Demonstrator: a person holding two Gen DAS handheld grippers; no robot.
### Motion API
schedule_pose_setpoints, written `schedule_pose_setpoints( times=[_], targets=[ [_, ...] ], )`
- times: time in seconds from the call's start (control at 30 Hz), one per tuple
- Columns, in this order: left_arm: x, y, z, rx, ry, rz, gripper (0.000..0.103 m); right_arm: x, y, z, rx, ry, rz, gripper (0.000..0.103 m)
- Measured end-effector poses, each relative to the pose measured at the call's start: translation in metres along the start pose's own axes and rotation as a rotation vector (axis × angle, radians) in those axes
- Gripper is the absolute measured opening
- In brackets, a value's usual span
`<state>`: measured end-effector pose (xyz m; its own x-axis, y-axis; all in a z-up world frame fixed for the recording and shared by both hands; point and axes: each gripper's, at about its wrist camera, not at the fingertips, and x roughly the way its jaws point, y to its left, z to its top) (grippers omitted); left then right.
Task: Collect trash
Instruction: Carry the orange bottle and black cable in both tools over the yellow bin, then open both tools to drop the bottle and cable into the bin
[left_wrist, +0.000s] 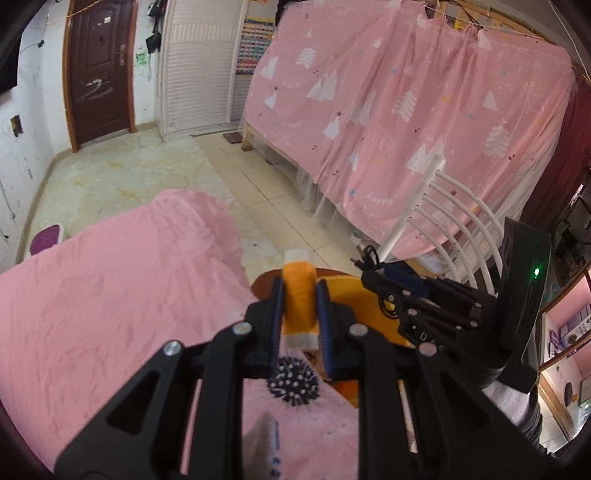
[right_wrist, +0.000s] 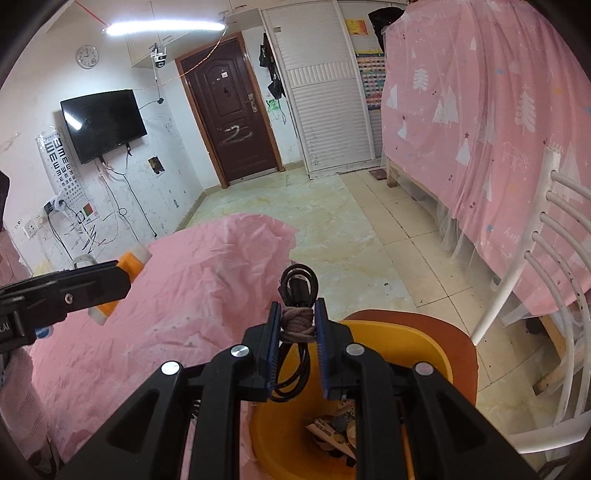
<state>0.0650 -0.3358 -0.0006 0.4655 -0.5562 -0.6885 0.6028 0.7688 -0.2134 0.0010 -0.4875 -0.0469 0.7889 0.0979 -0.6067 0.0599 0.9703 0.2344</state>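
Home bedroom: curtained bunk bed (right_wrist: 491, 122), wall television (right_wrist: 103, 123).

An eye chart (right_wrist: 61, 162) of E shapes hangs on the wall; the pink curtain (left_wrist: 380, 201) reads "happy".

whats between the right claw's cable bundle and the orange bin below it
Nothing: in the right wrist view the black cable bundle hangs over the orange plastic bin, open air between.

Bin (right_wrist: 413, 343) stands on floor (right_wrist: 332, 229) between table (right_wrist: 166, 295) on its left and chair (right_wrist: 546, 280) on its right. Scraps (right_wrist: 332, 428) lie in the bin. Curtained bed (right_wrist: 498, 129) behind chair. Door (right_wrist: 232, 110) far back; screen (right_wrist: 103, 123) on left wall.
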Motion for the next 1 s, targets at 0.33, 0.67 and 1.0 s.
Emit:
schedule_pose_setpoints(
  times=[0.33, 0.67, 1.0],
  targets=[
    [0.039, -0.03, 0.001, 0.04, 0.058, -0.1, 0.016, 0.004, -0.029, -0.016, 0.053, 0.029, -0.033, 0.009],
    [0.056, -0.041, 0.0, 0.061, 0.085, -0.115, 0.055, 0.002, -0.042, -0.021, 0.097, 0.034, -0.061, 0.016],
    [0.021, -0.022, -0.007, 0.035, -0.001, -0.079, 0.061, -0.01, -0.017, -0.015, 0.063, -0.011, -0.059, 0.06]
  ],
)
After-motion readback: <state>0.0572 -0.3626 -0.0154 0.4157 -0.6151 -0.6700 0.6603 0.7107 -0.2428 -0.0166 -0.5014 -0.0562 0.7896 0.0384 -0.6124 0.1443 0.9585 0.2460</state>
